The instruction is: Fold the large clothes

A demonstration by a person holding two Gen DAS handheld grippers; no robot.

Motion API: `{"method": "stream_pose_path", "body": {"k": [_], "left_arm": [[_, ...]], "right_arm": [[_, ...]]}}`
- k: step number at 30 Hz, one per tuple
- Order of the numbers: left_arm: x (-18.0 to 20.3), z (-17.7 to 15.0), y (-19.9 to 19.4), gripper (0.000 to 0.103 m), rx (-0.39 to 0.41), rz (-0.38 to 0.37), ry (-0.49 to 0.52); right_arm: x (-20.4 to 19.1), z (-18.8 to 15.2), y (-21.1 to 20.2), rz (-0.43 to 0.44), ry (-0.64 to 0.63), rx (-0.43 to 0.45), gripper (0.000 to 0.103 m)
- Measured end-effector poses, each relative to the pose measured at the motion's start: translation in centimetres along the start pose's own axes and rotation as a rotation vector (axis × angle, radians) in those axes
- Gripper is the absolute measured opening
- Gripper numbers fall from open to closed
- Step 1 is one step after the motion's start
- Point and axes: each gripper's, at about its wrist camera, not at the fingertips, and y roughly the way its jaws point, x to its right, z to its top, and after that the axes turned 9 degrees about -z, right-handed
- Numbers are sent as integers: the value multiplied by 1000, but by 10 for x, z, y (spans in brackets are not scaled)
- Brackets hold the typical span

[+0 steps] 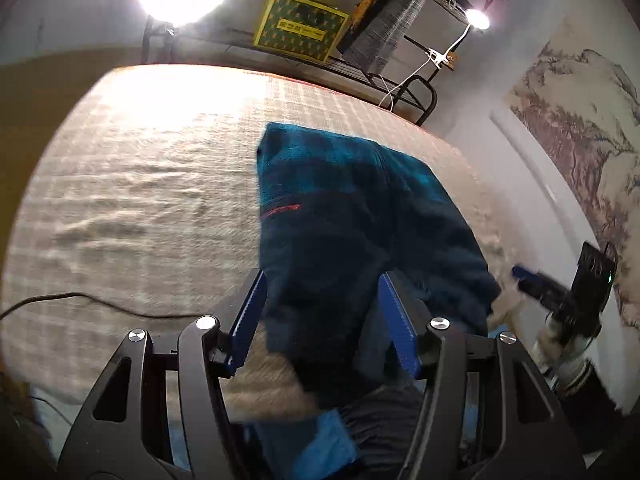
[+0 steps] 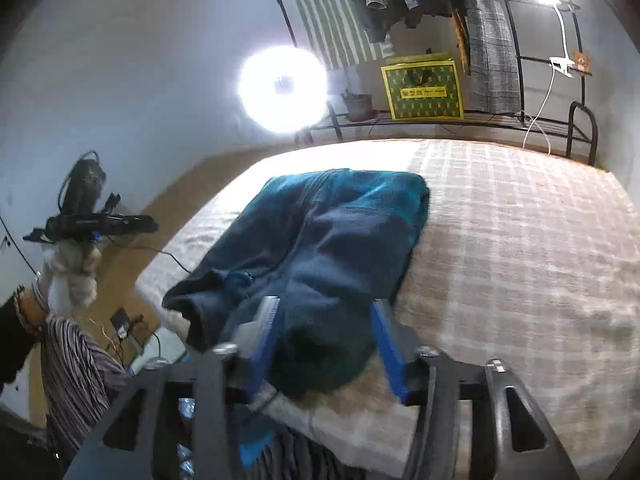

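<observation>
Blue ribbed fingers (image 1: 394, 320) of the left gripper (image 1: 320, 312) stand spread on either side of the near end of a dark blue fleece garment (image 1: 352, 216), whose cloth lies between them; blur hides whether the pads touch it. In the right wrist view, the right gripper (image 2: 324, 340) likewise has its fingers parted, the garment's rumpled near hem between them, with no pinch visible. The fleece, thick and fuzzy with a small red mark on its front, lies roughly folded into a long slab on a bed (image 2: 520, 240) covered by a beige blanket woven in a pale grid. One cuffed sleeve (image 2: 192, 304) droops over the mattress edge. Beyond the bed, a black wire rack (image 2: 440, 118) carries a yellow-and-green patterned box (image 2: 422, 86), while a round ring light (image 2: 282, 90) glares against the white wall.
</observation>
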Motion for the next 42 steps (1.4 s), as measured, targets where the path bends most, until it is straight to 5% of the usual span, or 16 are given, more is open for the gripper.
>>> {"method": "stream_pose_path", "body": {"k": [3, 11, 14, 17, 20, 25, 27, 30, 37, 42], "left_arm": [[5, 0, 31, 60, -48, -28, -2], [-34, -32, 111, 62, -296, 150, -31], [-36, -37, 109, 63, -322, 145, -1], [-30, -28, 91, 63, -266, 125, -2], [-19, -11, 76, 63, -184, 104, 17], [-1, 32, 68, 63, -39, 90, 54], [4, 51, 74, 63, 13, 81, 45], [7, 73, 97, 63, 39, 90, 56], [-7, 72, 147, 63, -20, 300, 125], [-9, 65, 155, 63, -38, 337, 142]], "right_arm": [[-13, -2, 30, 18, -32, -59, 36], [11, -28, 96, 6, 16, -256, 35], [9, -35, 101, 2, -35, -264, 35], [6, -24, 95, -2, -80, -290, 35], [8, -9, 76, 40, -71, -212, 35], [38, 25, 56, 22, 81, -14, 64], [50, 35, 62, -20, 136, 23, 58], [63, 52, 85, -44, 180, 25, 36], [24, 74, 122, -103, -5, -3, 34], [25, 64, 144, -131, -49, -80, 31]]}}
